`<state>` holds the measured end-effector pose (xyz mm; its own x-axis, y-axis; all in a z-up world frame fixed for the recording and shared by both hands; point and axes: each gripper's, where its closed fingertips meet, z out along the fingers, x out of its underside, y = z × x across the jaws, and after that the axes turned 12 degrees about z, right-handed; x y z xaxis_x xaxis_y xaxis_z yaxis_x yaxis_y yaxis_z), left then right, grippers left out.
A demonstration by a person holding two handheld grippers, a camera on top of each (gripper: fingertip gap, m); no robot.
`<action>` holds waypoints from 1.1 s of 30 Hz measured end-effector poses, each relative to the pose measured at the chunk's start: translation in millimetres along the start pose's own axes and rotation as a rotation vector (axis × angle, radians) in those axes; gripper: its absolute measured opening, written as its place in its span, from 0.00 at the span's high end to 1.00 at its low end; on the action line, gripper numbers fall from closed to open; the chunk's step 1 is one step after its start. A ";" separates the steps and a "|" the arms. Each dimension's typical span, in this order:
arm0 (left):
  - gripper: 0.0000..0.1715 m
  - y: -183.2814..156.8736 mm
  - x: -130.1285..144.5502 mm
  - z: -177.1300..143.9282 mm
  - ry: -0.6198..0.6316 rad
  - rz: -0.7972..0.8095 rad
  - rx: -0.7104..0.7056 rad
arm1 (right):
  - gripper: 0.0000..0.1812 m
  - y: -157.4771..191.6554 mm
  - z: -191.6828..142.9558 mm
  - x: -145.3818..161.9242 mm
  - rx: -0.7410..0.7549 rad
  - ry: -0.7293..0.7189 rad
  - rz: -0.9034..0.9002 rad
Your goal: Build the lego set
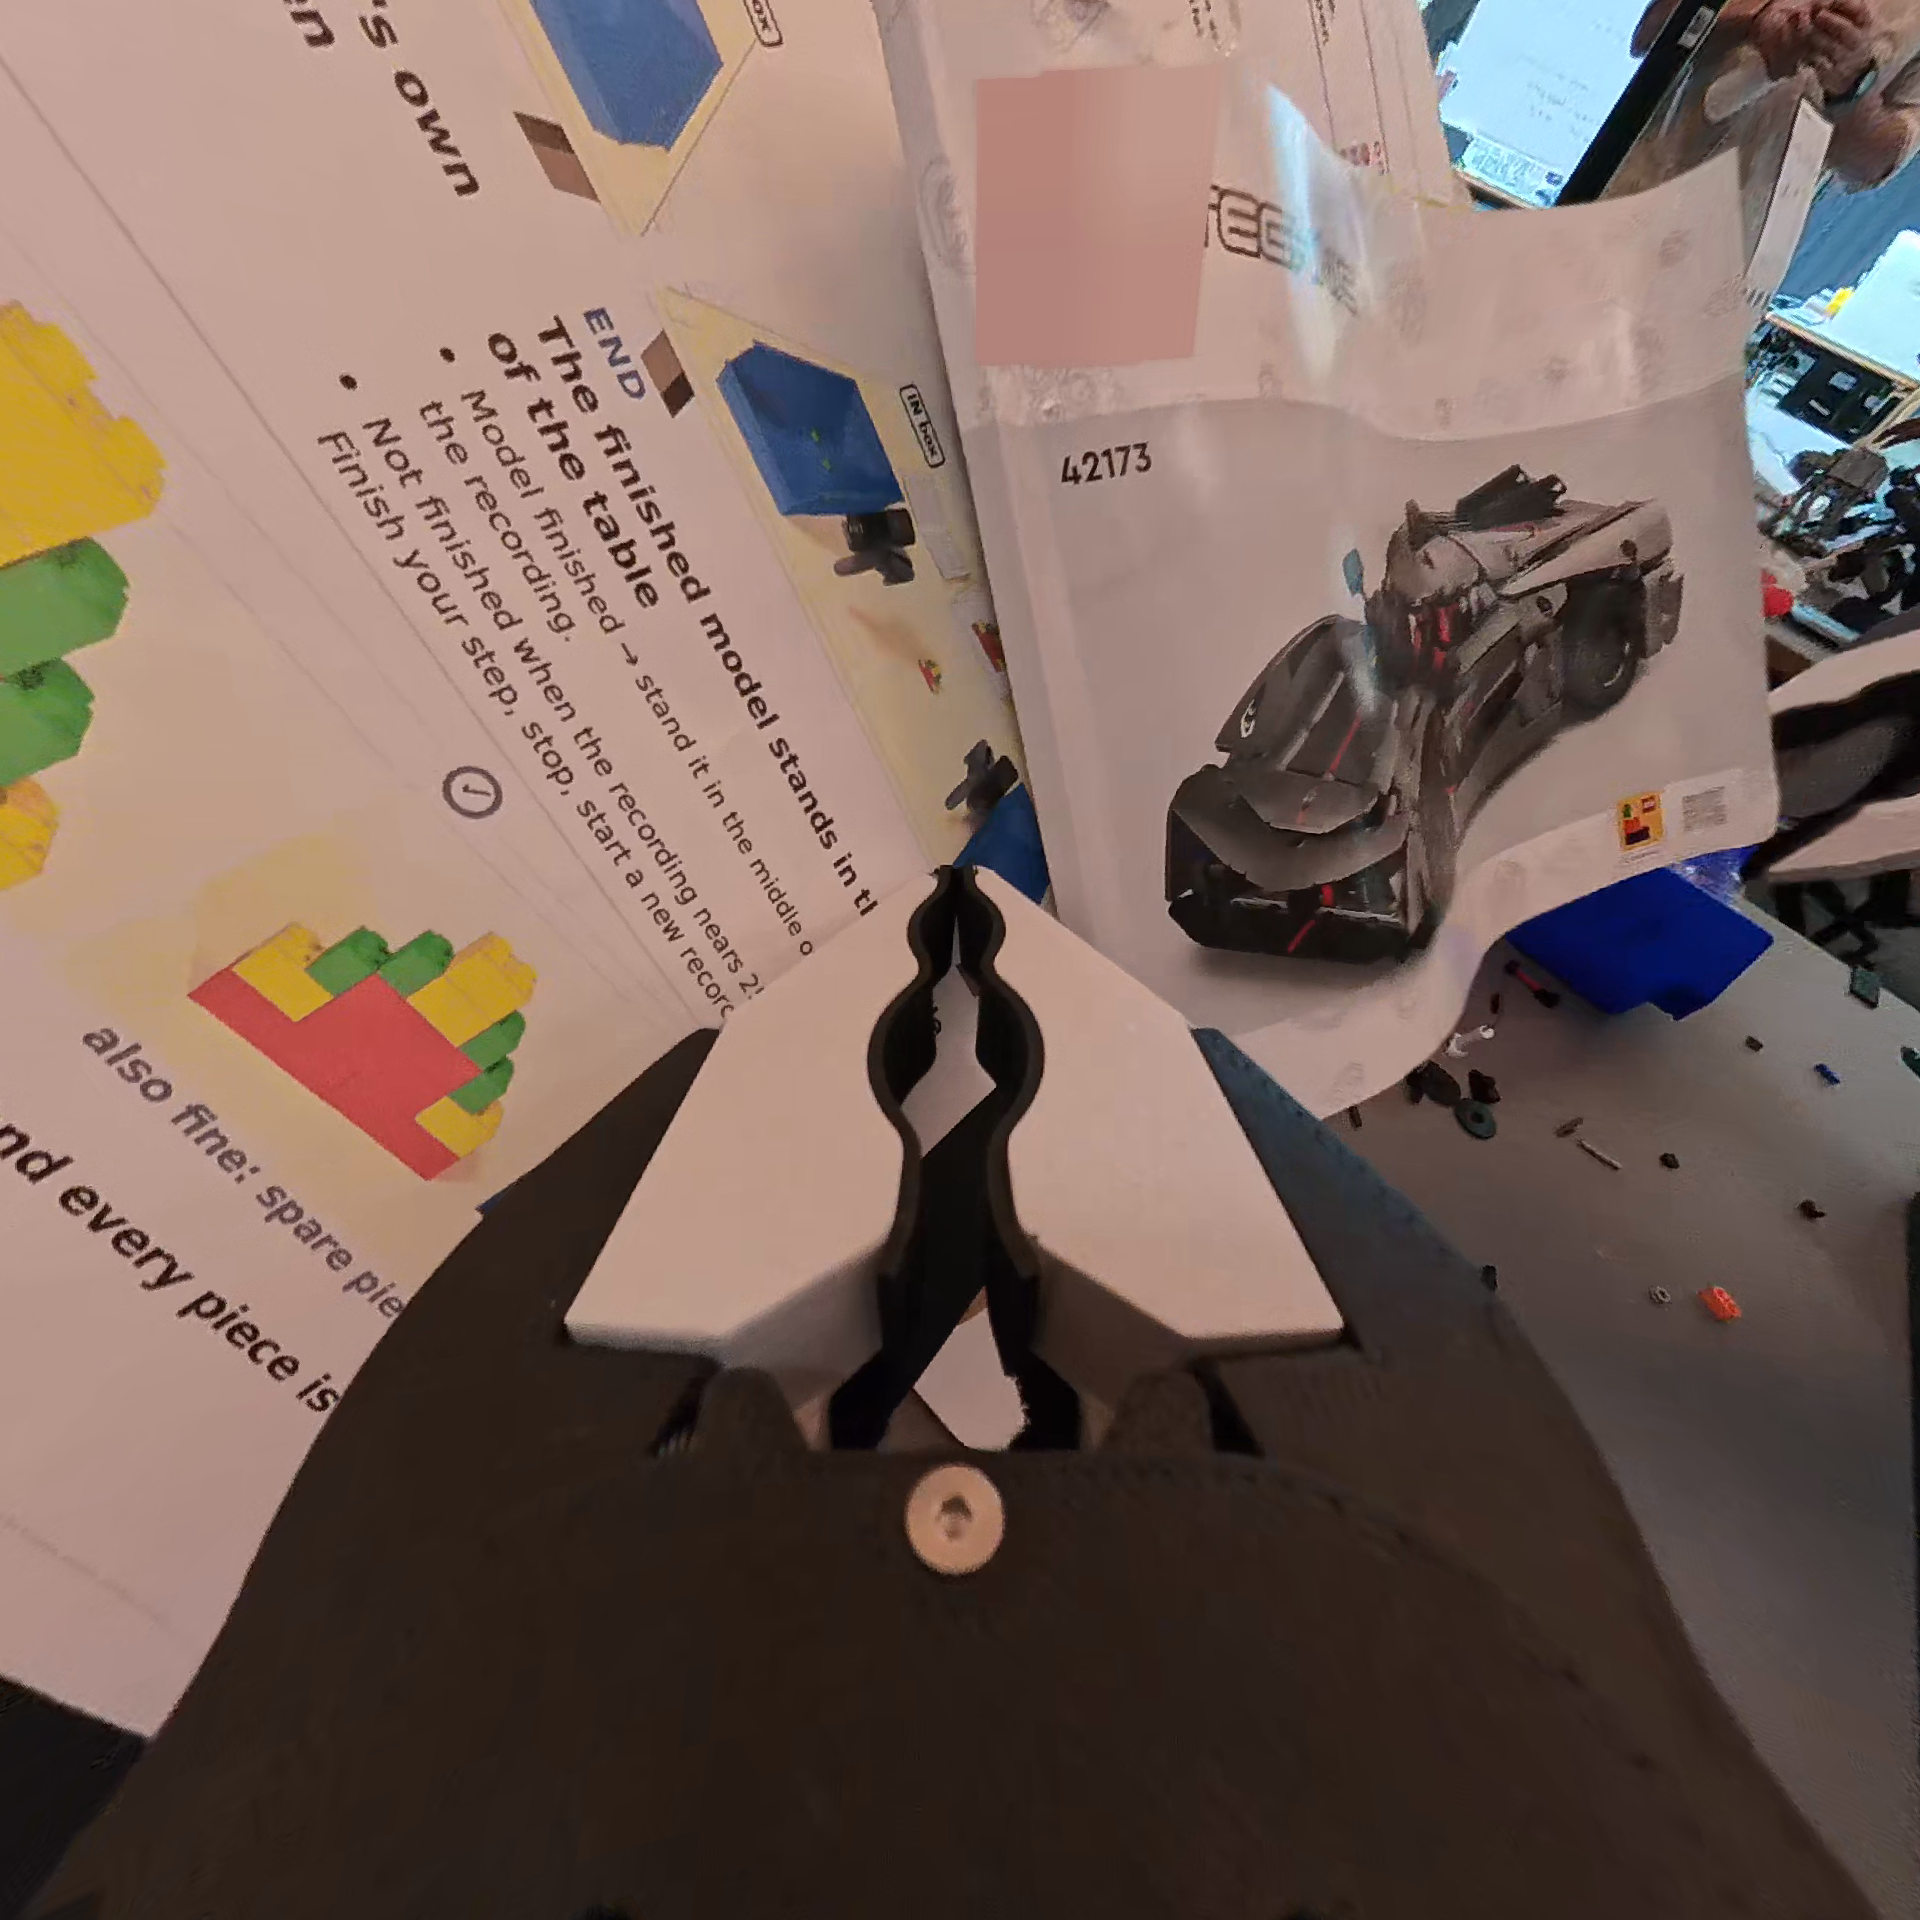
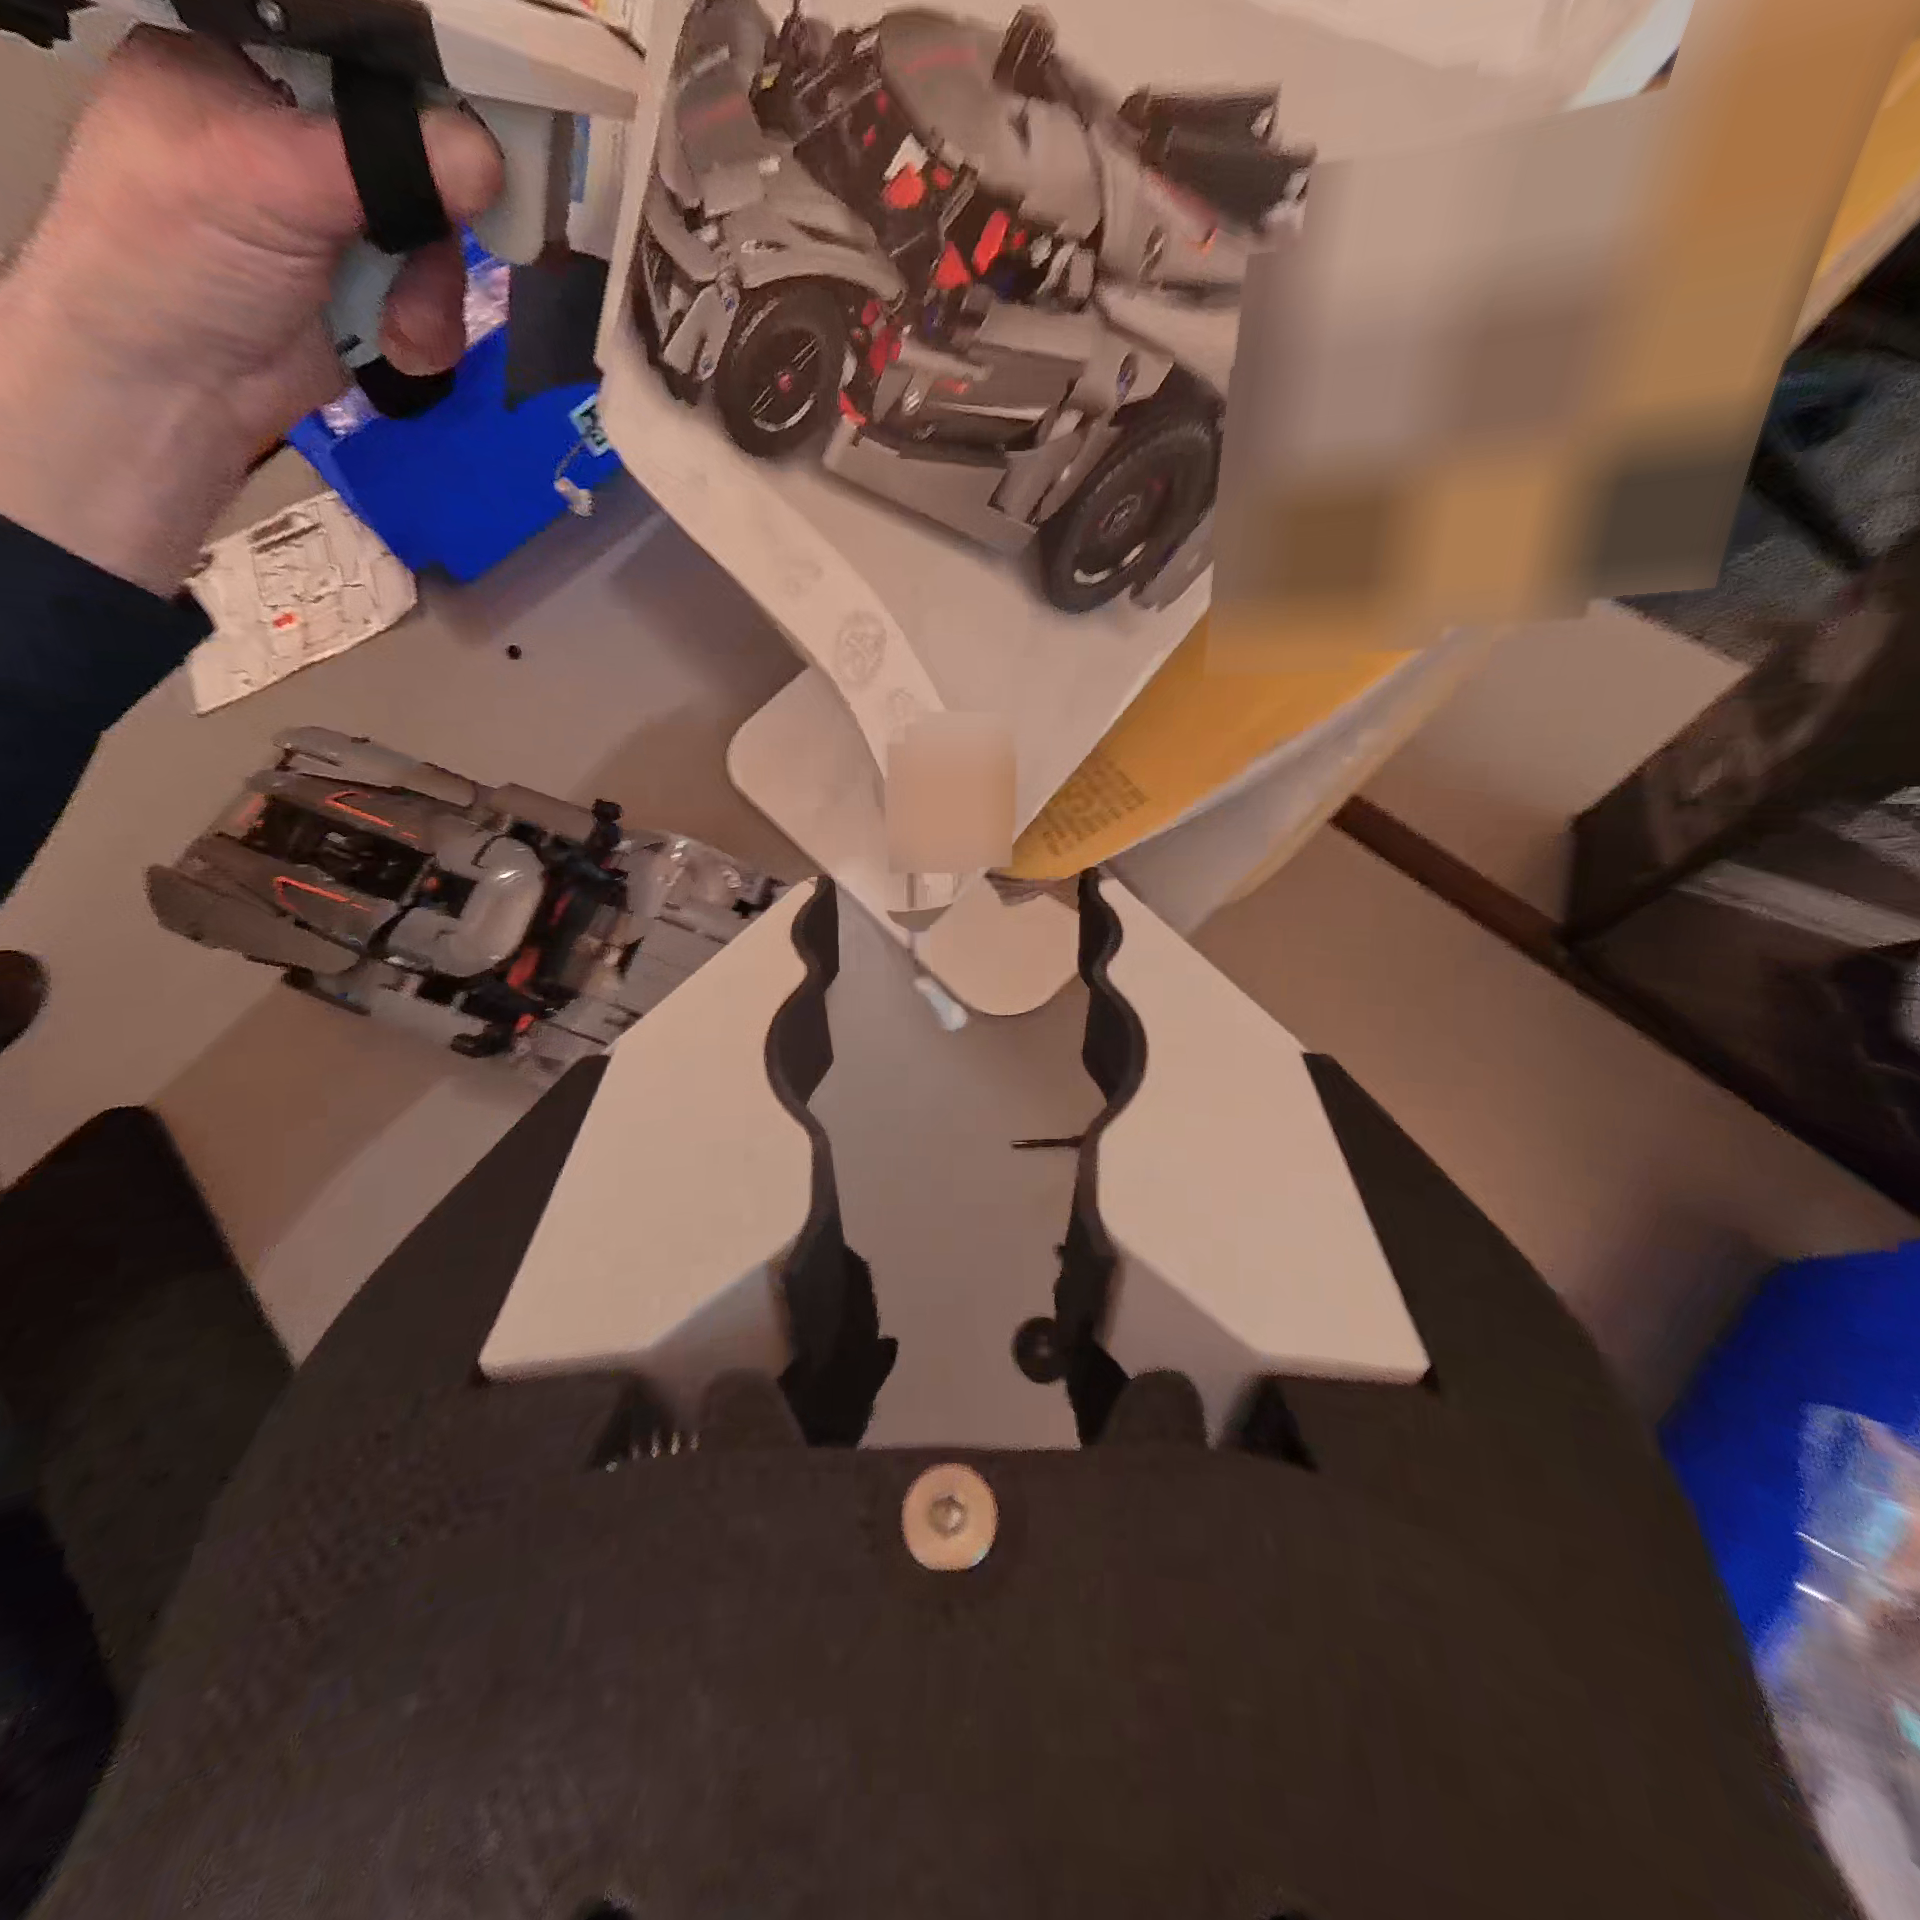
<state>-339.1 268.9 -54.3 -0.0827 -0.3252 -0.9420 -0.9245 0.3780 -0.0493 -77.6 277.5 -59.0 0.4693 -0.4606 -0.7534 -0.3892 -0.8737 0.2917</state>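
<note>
My left gripper point(image 1: 956, 883) is shut on paper, and a white edge shows between its jaws. It holds up the instruction booklet point(image 1: 1403, 644), whose cover shows a grey car and which curves in the air. A large printed sheet point(image 1: 416, 623) with brick pictures stands close beside it; I cannot tell if it is pinched too. In the right wrist view the booklet point(image 2: 935, 312) hangs above my right gripper point(image 2: 954, 894), which is open and empty with the booklet's lower corner just beyond its tips. The grey lego car point(image 2: 416, 894) lies on the table to the left.
A hand point(image 2: 187, 291) holds the left gripper at the upper left. A blue bin point(image 2: 468, 488) and a folded sheet point(image 2: 291, 603) lie behind the car. Another blue bin point(image 2: 1808, 1558) holds bags. Small loose parts point(image 1: 1558, 1132) lie near a blue bin point(image 1: 1642, 945). My hands' fingertips stand some 25 cm from each other.
</note>
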 end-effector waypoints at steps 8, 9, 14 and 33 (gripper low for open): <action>1.00 -4.6 1.5 -2.5 -0.043 -0.027 0.024 | 0.61 -32.8 16.7 -31.0 0.028 -0.152 0.012; 1.00 -4.6 1.2 -2.9 -0.054 -0.025 0.022 | 0.65 -40.0 21.7 -32.4 0.071 -0.159 -0.005; 1.00 -2.4 -9.2 -15.1 -0.099 0.010 -0.012 | 0.79 -63.9 28.2 -44.9 0.225 -0.190 -0.084; 0.69 -92.7 40.9 -108.3 0.206 0.148 -0.018 | 0.60 97.0 21.1 83.9 -0.168 0.045 -0.560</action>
<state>-297.0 126.6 -52.3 -0.2900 -0.4379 -0.8509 -0.9031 0.4195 0.0919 -92.7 157.4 -106.3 0.6017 0.0753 -0.7952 0.0565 -0.9971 -0.0516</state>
